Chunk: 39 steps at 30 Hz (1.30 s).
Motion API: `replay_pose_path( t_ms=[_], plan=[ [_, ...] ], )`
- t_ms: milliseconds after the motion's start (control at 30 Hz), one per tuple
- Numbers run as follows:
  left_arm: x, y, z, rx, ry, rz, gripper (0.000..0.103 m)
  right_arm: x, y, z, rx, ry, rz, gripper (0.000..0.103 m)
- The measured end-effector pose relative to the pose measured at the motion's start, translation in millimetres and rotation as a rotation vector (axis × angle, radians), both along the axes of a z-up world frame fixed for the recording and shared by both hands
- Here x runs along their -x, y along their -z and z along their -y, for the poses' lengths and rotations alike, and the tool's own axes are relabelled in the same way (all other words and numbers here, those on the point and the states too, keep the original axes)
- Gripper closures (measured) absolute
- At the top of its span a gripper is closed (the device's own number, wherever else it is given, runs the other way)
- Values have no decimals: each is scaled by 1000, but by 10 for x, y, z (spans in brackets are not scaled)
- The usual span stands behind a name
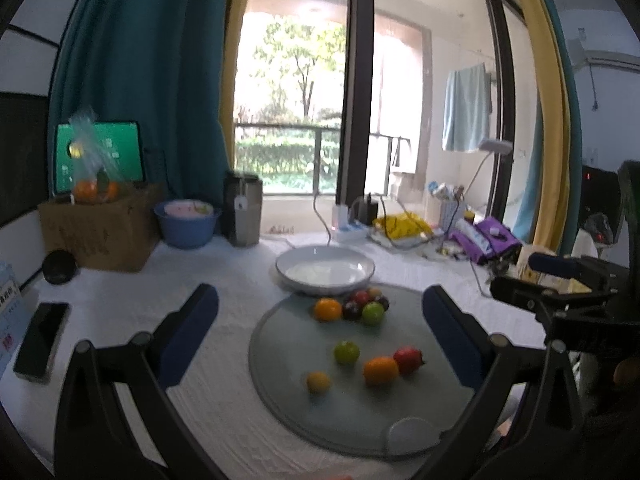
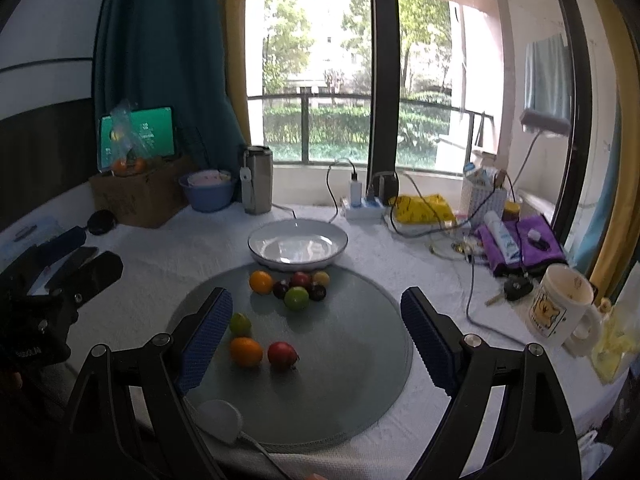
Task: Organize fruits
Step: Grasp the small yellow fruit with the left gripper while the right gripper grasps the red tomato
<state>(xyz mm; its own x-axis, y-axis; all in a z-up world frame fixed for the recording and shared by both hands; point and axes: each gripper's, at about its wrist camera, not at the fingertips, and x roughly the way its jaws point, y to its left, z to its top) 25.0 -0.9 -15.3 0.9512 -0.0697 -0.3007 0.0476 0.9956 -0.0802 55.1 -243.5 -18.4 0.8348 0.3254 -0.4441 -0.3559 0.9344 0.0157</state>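
A round grey glass mat [image 1: 400, 420] carries loose small fruits. The far cluster by the white plate [image 1: 324, 270] has an orange [image 1: 328, 309], a green fruit [image 1: 373, 313], a red one [image 1: 361, 298] and dark plums [image 1: 352, 311]. Nearer lie a green fruit [image 1: 346, 352], an orange [image 1: 381, 371], a red fruit [image 1: 408, 360] and a small yellow one [image 1: 318, 382]. My left gripper [image 1: 320, 320] hovers open above the mat, holding nothing. My right gripper [image 2: 318, 330] is open too, over the near orange [image 2: 246, 352] and red fruit [image 2: 283, 355]. The plate [image 2: 298, 246] holds nothing.
A phone [image 1: 40, 340] lies at the left. A cardboard box [image 1: 100, 232], blue basin [image 1: 186, 224] and steel canister [image 1: 244, 208] stand behind. A mug [image 2: 560, 304], keys [image 2: 514, 290], cables, a purple cloth [image 2: 520, 248] and a power strip [image 2: 364, 206] crowd the right. A small white disc [image 2: 220, 420] sits on the mat's near edge.
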Motion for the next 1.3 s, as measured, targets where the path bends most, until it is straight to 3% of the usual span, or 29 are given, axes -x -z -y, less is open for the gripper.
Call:
replay_pose_path(
  t_ms=[233,433,700,933,1000,1133,1300],
  plan=[
    [-317,384,39,-11,6,-162,0,-268,383,-6,24,11,-132,15],
    [-569,758,177,-52,66,-304,1,-474,740,-51,31,-20,-253,15],
    [-792,985,241,-71,93,-388,3,-653,983,-141,29,-86,-362,23],
    [-951,1094,251,-85,100,-500,38,-768,1044,-272,42,-160,-385,36],
    [-966,1097,263,-98,97,-501,40,-791,1044,-292,52,-171,-381,40],
    [-988,1095,259,-98,85,-494,61,-832,1026,-352,60,-210,-374,47],
    [-1002,1079,249,-102,79,-506,77,-881,1010,-415,65,-246,-375,51]
  ],
)
